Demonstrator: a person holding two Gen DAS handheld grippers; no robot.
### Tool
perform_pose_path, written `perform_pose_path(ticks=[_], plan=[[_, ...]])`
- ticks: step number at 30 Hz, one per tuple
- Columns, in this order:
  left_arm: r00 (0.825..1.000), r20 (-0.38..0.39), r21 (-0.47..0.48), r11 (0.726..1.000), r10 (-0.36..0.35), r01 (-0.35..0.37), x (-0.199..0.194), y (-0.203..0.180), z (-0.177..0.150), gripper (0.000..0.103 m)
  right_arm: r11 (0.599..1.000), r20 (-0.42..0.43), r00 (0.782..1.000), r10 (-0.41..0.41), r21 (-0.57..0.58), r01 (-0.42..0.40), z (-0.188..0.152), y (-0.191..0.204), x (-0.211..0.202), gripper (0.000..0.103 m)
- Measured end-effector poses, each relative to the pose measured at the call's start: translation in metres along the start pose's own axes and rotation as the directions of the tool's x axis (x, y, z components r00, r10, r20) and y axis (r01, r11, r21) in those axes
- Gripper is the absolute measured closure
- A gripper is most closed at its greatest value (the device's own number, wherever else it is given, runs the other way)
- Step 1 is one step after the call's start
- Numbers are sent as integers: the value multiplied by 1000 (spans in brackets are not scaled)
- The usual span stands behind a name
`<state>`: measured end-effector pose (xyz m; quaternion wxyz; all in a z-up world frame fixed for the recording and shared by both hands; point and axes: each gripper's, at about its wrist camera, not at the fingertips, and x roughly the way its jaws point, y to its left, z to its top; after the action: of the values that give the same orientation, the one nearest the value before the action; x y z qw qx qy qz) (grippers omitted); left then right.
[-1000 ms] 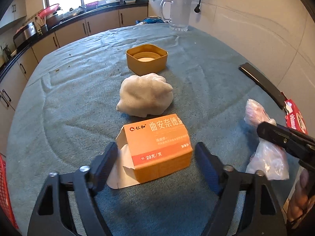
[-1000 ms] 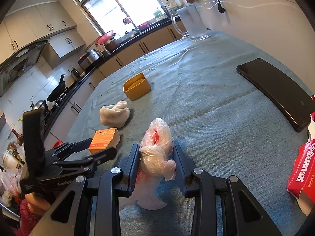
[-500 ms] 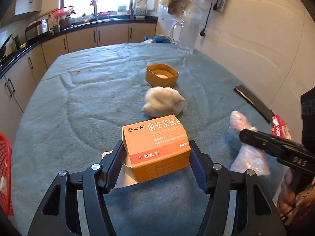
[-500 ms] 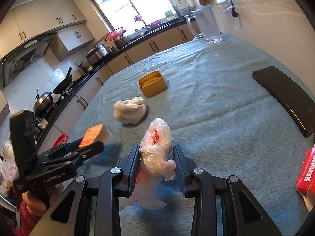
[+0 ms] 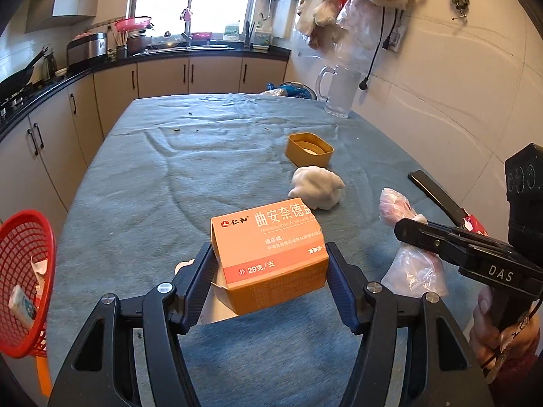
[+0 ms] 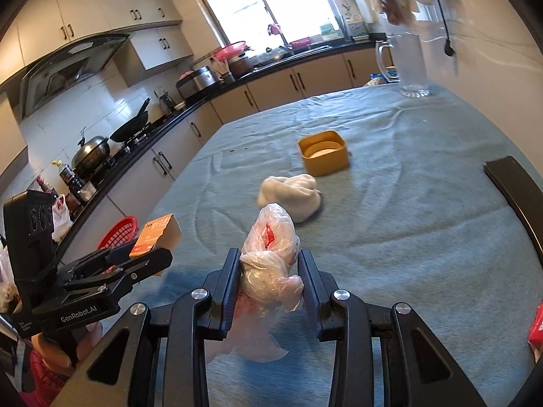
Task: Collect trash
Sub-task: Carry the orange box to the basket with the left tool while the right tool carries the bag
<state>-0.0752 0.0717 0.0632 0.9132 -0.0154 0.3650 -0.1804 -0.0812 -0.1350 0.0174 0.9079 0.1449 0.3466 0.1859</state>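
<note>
My left gripper (image 5: 271, 268) is shut on an orange medicine box (image 5: 271, 247) with an open flap and holds it above the grey-blue tablecloth (image 5: 152, 176). In the right wrist view this gripper (image 6: 142, 257) and the box (image 6: 156, 234) are at the left. My right gripper (image 6: 269, 271) is shut on a crumpled clear plastic bag (image 6: 271, 254) with red inside, held above the cloth; in the left wrist view the bag (image 5: 410, 251) hangs at the right. A red mesh basket (image 5: 23, 281) with some trash in it sits off the table's left edge. A white crumpled wad (image 6: 292, 193) lies on the cloth.
A yellow tub (image 6: 324, 157) stands beyond the wad. A glass pitcher (image 6: 409, 64) stands at the far end. A black flat object (image 6: 516, 186) lies along the right edge, with a red packet (image 6: 536, 322) near it. Kitchen counters (image 5: 68, 78) run along the left.
Both grippers have risen and swung left with their loads. The orange box has come up off the cloth, and the red basket has come into view at the left.
</note>
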Motion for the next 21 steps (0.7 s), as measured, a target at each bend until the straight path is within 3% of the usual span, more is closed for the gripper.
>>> perform_pose_path(ticks=[21], plan=[[999,24,-44,998,49,-48,-10,25,-8,40,998,-43,999,16,-55,-18,1,26,22,66]])
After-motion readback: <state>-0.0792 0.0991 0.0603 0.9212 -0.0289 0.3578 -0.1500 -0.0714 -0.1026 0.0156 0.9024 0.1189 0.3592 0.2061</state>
